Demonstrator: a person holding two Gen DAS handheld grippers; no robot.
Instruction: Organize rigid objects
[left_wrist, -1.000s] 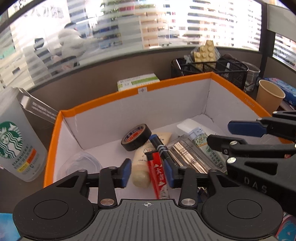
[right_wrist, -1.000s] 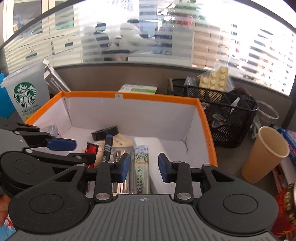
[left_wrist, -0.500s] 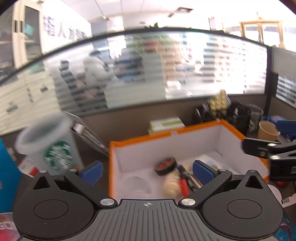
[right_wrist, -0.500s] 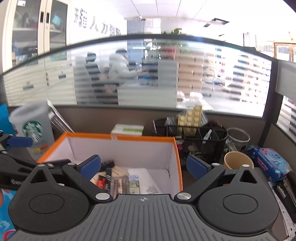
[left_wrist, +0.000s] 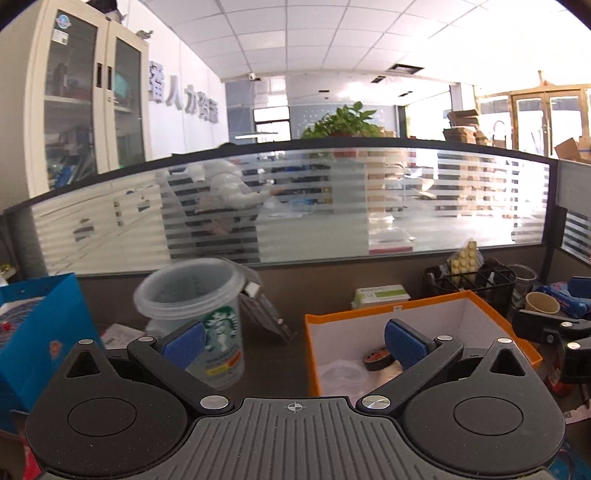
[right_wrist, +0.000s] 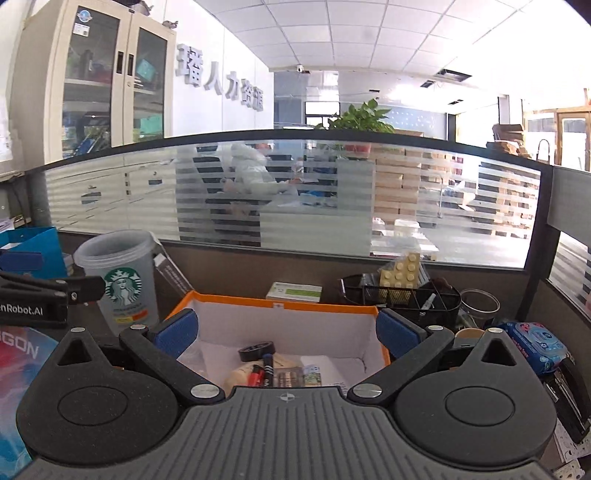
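Observation:
An orange-rimmed white box (right_wrist: 280, 303) stands on the desk; it also shows in the left wrist view (left_wrist: 384, 309). Inside lie a black tape roll (right_wrist: 257, 349), a cream tube (right_wrist: 242, 373), a red packet and a dark marker (right_wrist: 267, 365), and flat packets (right_wrist: 312, 376). The tape roll shows in the left view too (left_wrist: 377, 358). My left gripper (left_wrist: 294, 341) is open and empty, held back and up, left of the box. My right gripper (right_wrist: 286, 330) is open and empty, above the box's near side.
A clear Starbucks cup (left_wrist: 199, 314) stands left of the box, with a blue box (left_wrist: 33, 325) further left. A black mesh basket (right_wrist: 402, 295), a paper cup (left_wrist: 542, 303), a wipes pack (right_wrist: 535, 341) and a green-white carton (right_wrist: 293, 291) sit right and behind.
Both grippers opened wide and pulled back and up out of the box. The left gripper also swung left, so the cup now sits between its fingers' view.

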